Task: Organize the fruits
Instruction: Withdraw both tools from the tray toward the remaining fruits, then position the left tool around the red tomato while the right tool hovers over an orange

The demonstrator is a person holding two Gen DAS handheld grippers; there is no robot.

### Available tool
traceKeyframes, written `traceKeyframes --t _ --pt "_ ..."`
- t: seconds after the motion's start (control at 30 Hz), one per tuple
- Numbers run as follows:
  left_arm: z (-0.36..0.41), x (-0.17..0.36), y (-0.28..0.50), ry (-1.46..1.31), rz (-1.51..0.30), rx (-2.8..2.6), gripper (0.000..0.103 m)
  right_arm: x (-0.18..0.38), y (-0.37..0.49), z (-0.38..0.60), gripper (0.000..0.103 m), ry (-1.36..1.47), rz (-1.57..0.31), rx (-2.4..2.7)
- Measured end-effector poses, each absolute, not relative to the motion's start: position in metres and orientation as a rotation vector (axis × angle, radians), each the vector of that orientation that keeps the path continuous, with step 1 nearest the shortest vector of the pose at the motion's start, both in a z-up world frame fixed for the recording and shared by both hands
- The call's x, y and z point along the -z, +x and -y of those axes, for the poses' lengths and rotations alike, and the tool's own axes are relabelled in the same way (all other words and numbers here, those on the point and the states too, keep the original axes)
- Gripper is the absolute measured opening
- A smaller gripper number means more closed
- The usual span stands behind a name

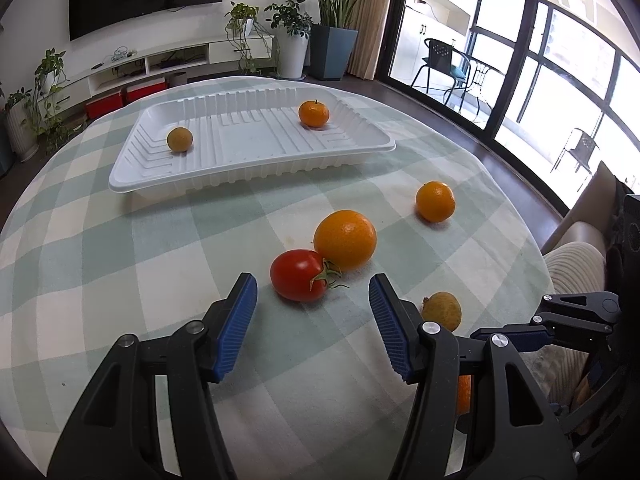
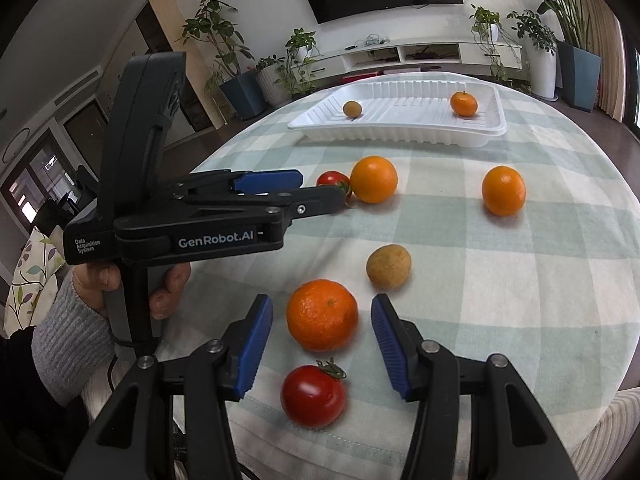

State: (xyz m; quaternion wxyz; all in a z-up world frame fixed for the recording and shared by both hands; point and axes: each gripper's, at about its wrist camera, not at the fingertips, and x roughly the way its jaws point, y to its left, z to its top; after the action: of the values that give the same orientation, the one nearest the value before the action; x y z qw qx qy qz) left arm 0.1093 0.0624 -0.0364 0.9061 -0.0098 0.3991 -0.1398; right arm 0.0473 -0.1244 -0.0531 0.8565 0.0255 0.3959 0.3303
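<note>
Nearest the right tongs point(image 2: 322, 322), a red tomato point(image 2: 313, 396) lies low between the two arms, and just beyond it a mandarin point(image 2: 322, 315) sits squarely in the gap between the blue pads; both jaws stand apart from its skin and hold nothing. That fruit is dead ahead of the right tongs, so I judge a short push forward and a squeeze would take it. It is nearly round, with no long axis to line up on.

Past the mandarin and slightly right rests a dull yellow-brown fruit point(image 2: 388, 266), oval, its long side lying across the view.

Left of the mandarin, the left tongs point(image 1: 313, 298) are also parted and empty. Straight ahead of their tips lies a second tomato point(image 1: 299, 275), stem pointing right and touching a large orange point(image 1: 345, 240). The left hand is clearly the nearer one for that pair.

Farther from the mandarin, to the right, a lone orange point(image 2: 503, 191) sits on the checked bench point(image 2: 520, 280). Farthest off, the white tray point(image 2: 400, 130) holds a small brownish fruit point(image 2: 352, 109) at its left end and a small mandarin point(image 2: 463, 104) at its right.

Only the right wrist view shows the near tomato and the hand point(image 2: 160, 284) gripping the left tool; the left wrist view hides nearly all of the mandarin behind its own finger.
</note>
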Motion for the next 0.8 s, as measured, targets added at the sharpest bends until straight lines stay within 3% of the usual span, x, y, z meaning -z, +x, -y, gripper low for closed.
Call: traceKeyframes --t 0.2,0.4,0.6,0.8 --pt "-0.062 0.039 0.11 -0.021 -0.827 0.293 0.056 0.055 0.049 0.121 0.055 0.048 -0.846 -0.694" --pt "-0.062 0.041 0.113 -0.04 -0.833 0.296 0.056 0.057 0.05 0.118 0.042 0.035 -0.855 -0.691" --pt "-0.065 0.045 0.119 -0.061 -0.852 0.289 0.056 0.057 0.05 0.116 0.042 0.021 -0.853 -0.69" --pt "-0.069 0.051 0.128 -0.096 -0.89 0.304 0.043 0.057 0.049 0.117 0.042 0.027 -0.854 -0.691"
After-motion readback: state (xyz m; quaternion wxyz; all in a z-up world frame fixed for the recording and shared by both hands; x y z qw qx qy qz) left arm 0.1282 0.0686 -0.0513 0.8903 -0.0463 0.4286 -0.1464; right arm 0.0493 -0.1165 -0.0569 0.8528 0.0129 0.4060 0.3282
